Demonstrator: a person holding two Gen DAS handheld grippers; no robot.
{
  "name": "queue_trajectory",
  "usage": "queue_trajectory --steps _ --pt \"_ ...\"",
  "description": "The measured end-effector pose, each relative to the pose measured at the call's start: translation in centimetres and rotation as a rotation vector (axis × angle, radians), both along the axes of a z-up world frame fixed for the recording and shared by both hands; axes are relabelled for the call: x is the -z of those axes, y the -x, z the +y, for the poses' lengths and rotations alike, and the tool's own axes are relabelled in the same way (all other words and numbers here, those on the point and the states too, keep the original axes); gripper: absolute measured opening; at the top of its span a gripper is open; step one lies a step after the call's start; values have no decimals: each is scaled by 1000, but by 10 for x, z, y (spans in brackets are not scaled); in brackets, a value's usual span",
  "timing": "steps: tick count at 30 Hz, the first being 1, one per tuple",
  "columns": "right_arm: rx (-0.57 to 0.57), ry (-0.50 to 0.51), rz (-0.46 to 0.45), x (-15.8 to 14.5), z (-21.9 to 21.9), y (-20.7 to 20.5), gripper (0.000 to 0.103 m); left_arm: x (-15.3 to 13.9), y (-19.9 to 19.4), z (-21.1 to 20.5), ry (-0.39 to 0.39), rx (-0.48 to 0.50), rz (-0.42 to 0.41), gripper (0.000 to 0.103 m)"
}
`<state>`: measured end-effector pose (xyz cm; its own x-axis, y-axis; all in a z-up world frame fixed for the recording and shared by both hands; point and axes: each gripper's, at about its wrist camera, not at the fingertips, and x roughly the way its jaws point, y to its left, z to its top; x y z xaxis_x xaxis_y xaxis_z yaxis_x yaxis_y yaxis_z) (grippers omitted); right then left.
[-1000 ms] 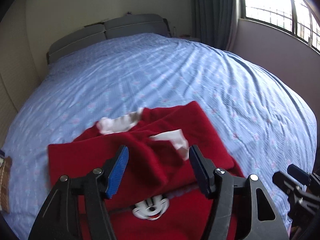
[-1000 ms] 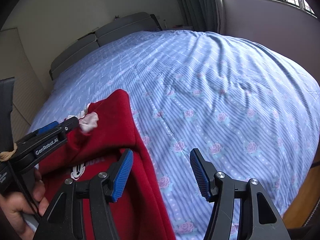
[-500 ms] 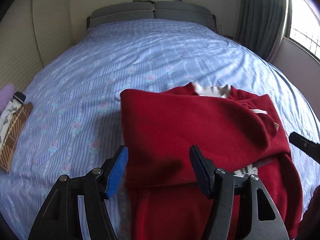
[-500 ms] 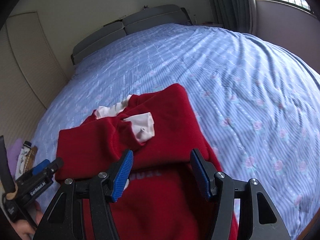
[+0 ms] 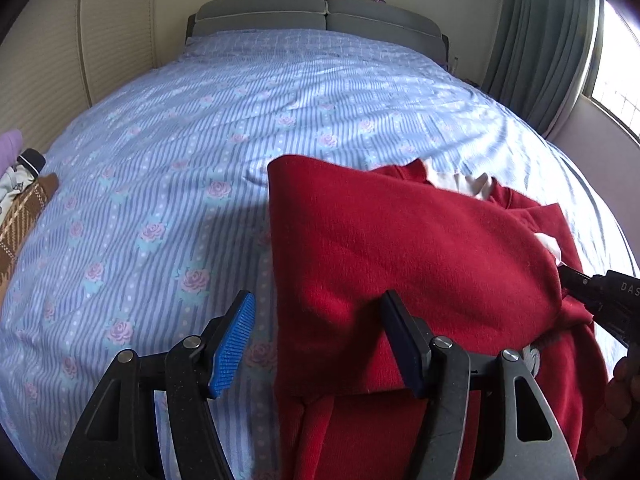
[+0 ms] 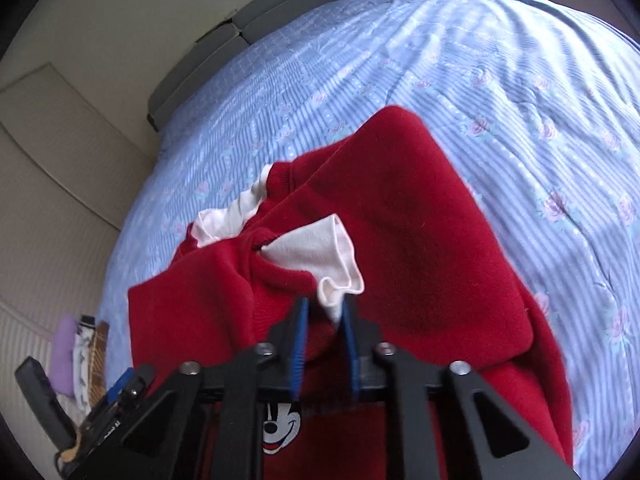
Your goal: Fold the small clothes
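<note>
A small red sweater (image 5: 400, 248) with white collar and cuffs lies partly folded on the blue flowered bedsheet (image 5: 180, 168). It also shows in the right wrist view (image 6: 420, 240), with a Mickey Mouse print (image 6: 282, 426) on the front. My left gripper (image 5: 316, 340) is open over the sweater's left folded edge, one finger on each side of it. My right gripper (image 6: 323, 324) is shut on the sleeve end, pinching the white cuff (image 6: 324, 256) and red fabric. The right gripper also shows at the right edge of the left wrist view (image 5: 600, 296).
A grey headboard (image 5: 320, 16) stands at the far end of the bed. Folded clothes, brown patterned and purple (image 5: 20, 192), lie at the bed's left edge; they also show in the right wrist view (image 6: 80, 356). Curtains (image 5: 544, 40) and a window are at the right.
My right gripper has moved in over the sleeve and shut on its white cuff. My left gripper has shifted left, to the sweater's folded left edge, and stays open.
</note>
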<state>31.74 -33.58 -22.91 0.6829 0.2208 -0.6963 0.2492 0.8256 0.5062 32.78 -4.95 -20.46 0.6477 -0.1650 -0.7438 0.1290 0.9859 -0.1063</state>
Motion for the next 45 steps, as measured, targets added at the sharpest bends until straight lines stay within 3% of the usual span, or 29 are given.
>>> queue_trajectory --steps 7,12,15,23,26,28,32,34,39,40,45 --pt "31 108 -101 -26 -6 14 9 1 1 -7 0 12 4 64" --pt "36 79 -12 -2 -20 16 10 12 1 -11 -8 12 26 64" --pt "54 51 -12 4 -27 20 10 15 1 -12 -22 14 26 65" --pt "51 212 1 -6 -20 30 10 19 -1 -1 -43 -10 29 67" --pt "66 285 -34 -22 -16 35 18 9 4 3 -31 -20 -2 67" --pt "59 326 -90 -37 -10 38 33 1 6 2 -21 -13 -35 66" --pt "-26 374 -150 -52 10 31 38 1 -2 -5 -66 5 -37 67" --pt "-76 367 -130 -49 20 23 43 10 -7 -3 -77 -6 -5 67" --pt "-115 340 -41 -24 23 10 45 25 -10 1 -71 -8 31 71" --pt "-112 326 -19 -17 21 10 50 26 -10 2 -61 -8 30 72" --pt "-93 257 -2 -11 14 11 53 12 -1 9 -4 -18 9 71"
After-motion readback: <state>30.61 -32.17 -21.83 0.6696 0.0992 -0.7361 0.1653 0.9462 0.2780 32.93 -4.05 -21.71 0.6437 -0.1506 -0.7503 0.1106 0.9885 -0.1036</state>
